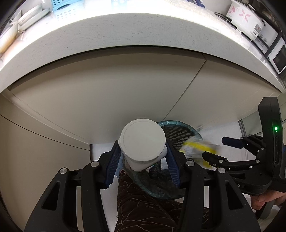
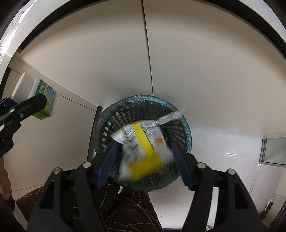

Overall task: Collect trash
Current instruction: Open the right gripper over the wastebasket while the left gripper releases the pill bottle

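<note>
My left gripper is shut on a white plastic bottle with a ribbed white cap, held over the near rim of a dark mesh waste basket lined with a teal bag. The right wrist view shows that bottle at the far left, with a green label. My right gripper stands open, pointing down over the basket. A blurred yellow and white wrapper lies loose between its fingers, clear of both pads, over the basket's mouth. From the left wrist, the right gripper and wrapper show at the right.
Beige cabinet doors rise just behind the basket under a white countertop. On it are plates, a blue crate and a rice cooker. A leg in dark patterned trousers is below the grippers. White floor tiles lie to the right.
</note>
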The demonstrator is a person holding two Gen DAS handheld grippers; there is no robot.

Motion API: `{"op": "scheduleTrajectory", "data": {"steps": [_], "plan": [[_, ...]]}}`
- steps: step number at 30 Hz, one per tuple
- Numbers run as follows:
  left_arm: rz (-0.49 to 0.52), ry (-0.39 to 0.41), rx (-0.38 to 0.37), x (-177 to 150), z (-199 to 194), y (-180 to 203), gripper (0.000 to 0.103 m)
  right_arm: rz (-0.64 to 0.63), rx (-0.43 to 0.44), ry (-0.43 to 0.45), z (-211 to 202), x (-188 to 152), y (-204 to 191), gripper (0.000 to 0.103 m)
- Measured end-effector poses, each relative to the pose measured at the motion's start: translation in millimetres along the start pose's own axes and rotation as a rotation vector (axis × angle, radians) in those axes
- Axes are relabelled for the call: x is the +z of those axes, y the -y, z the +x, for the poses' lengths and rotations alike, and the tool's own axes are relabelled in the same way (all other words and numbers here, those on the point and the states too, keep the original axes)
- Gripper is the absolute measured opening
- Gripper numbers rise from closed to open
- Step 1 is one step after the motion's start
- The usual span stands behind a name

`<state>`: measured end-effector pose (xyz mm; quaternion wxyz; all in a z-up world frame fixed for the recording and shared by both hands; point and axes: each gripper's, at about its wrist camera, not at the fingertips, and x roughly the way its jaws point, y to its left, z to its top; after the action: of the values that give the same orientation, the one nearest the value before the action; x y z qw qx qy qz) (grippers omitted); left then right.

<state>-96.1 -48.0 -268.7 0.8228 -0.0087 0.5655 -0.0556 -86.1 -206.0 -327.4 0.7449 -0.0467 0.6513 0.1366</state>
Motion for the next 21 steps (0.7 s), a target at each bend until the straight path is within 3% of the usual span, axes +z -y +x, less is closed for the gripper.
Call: {"op": "scheduleTrajectory", "data": {"steps": [6, 14, 21], "plan": [[0.019, -0.011, -0.009, -0.1, 5.0, 5.6, 0.048, 0.034, -0.021, 0.054, -10.6, -3.0, 5.9, 0.089], [0.068, -0.03, -0.044, -1.0, 17.2, 27.0, 0.048, 0.109, -0.067, 0.152, -38.5, -8.7, 40.3, 0.093], [0.126, -0.054, -0.076, -5.0, 27.7, 51.1, 0.048, 0.17, -0.11, 0.17, -48.5, -14.3, 67.4, 0.093]]}}
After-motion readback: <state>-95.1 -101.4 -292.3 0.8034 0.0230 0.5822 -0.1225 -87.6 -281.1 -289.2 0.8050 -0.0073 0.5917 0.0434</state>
